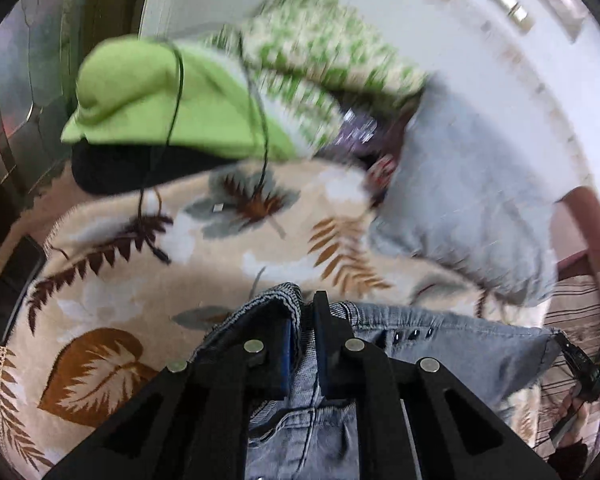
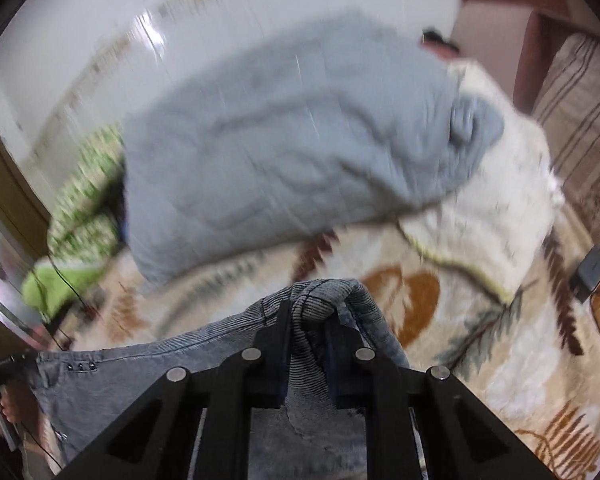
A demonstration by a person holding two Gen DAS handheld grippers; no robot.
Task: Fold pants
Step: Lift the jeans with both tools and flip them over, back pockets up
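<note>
Denim pants (image 1: 440, 344) sit pinched in both tools, right at the lens. Left tool (image 1: 302, 320) is clenched on one end of the waistband, fabric bunched between the fingers. Right tool (image 2: 310, 320) is clenched on the other end, a ribbed fold of denim caught in its jaws. Waistband runs stretched from one tool to the other, so its long axis lies across, hand to hand; three small studs show on it in both views. Rest of the pants hangs down below the tools, out of sight, above the leaf-print blanket (image 1: 112, 320) on the bed. Neither hand is nearer, each holds its own corner. Beyond lie a grey pillow (image 2: 284, 140), green cloth (image 1: 160, 96) and a phone (image 1: 14, 284) at the blanket edge. Likely step: pants raised, legs not yet laid out for folding. Background is blurry.
</note>
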